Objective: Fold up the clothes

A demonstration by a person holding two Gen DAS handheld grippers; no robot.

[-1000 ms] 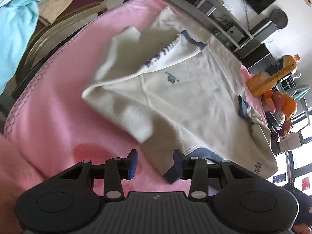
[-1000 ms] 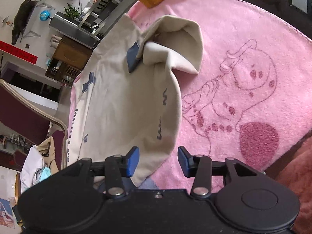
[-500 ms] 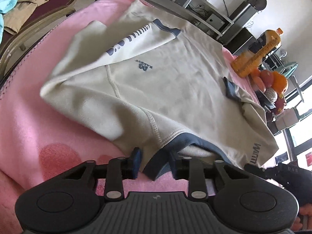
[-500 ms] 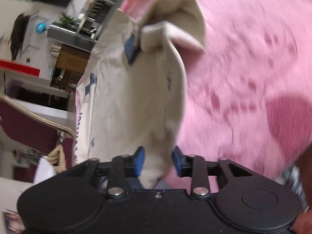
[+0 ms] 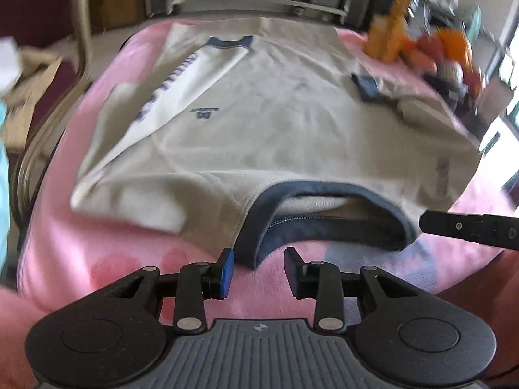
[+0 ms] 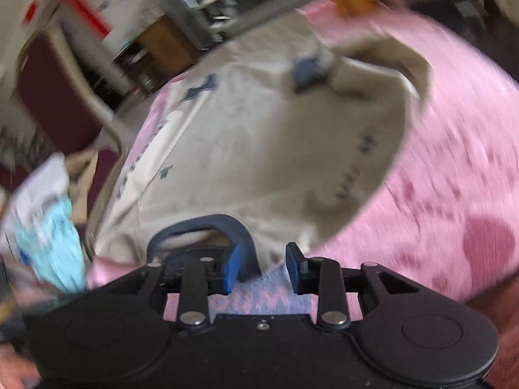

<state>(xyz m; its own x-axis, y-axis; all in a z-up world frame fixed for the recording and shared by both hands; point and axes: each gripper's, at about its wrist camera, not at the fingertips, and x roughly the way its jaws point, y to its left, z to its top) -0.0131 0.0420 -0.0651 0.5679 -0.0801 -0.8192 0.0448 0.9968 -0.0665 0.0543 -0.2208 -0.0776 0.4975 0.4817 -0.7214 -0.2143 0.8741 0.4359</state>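
Both the left gripper and right gripper have fingers wide apart, holding nothing, near the shirt collar

Nothing you can actually read here. Shirt ahead of your left tongs has dark lettering down the folded sleeve, a small chest logo, a neck-label print and a hem mark, all too blurred. Right-wrist view: same marks ahead of your right tongs, smeared too.
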